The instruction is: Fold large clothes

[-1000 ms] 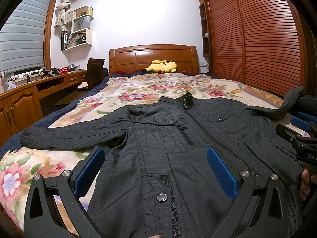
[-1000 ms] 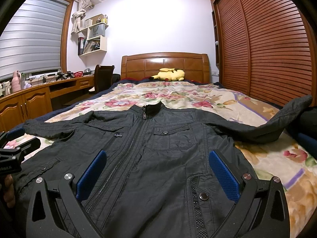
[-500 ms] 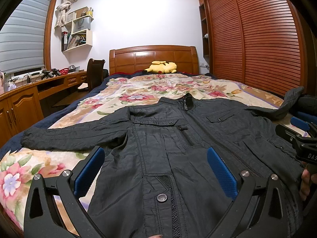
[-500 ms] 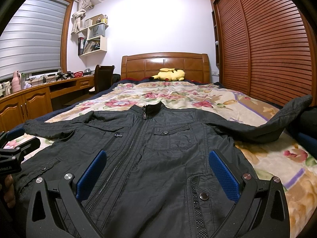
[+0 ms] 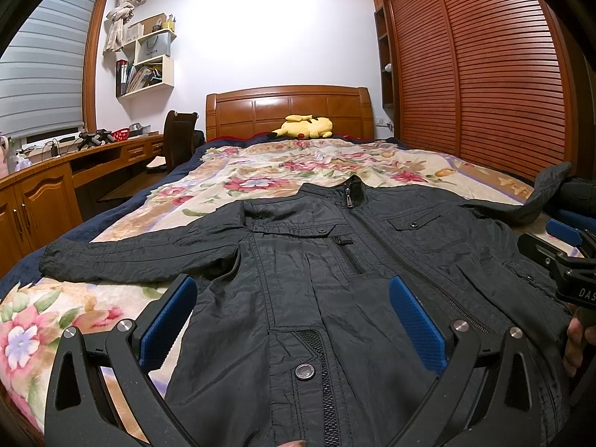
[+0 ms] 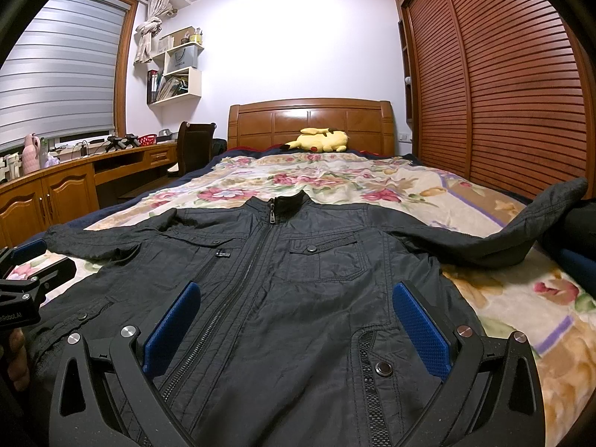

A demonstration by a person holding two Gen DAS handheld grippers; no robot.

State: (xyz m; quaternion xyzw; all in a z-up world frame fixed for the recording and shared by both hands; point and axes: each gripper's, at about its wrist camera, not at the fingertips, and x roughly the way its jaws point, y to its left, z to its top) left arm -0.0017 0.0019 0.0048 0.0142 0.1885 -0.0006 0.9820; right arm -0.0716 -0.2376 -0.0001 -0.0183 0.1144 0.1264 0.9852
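Jacket (image 5: 335, 279) first, seen from the left wrist: a black zip-front jacket lies face up and spread flat on the floral bedspread (image 5: 260, 182), hem at the near edge, collar pointing far toward the wooden headboard (image 5: 288, 111). Its long axis runs straight away from the left gripper (image 5: 292, 316), whose blue pads stand wide apart with nothing between them, poised over the left half of the hem. The left sleeve (image 5: 130, 257) stretches out flat toward the left, and this gripper looks the nearer one to it. A yellow plush toy (image 5: 303, 128) sits far off by the pillows. At the right edge the other tool's black frame shows.

From the right wrist, the same jacket (image 6: 298, 298) fills the near bed, zipper (image 6: 242, 279) closed and running from near to far, chest pockets snapped, fabric lightly creased. The right gripper (image 6: 296, 327) hangs over the right half of the hem, its pads likewise spread open and holding nothing. The right sleeve (image 6: 503, 231) reaches out to the right and rises at the cuff against something dark at the bed's edge; that sleeve probably falls to this hand. Nothing appears folded yet.
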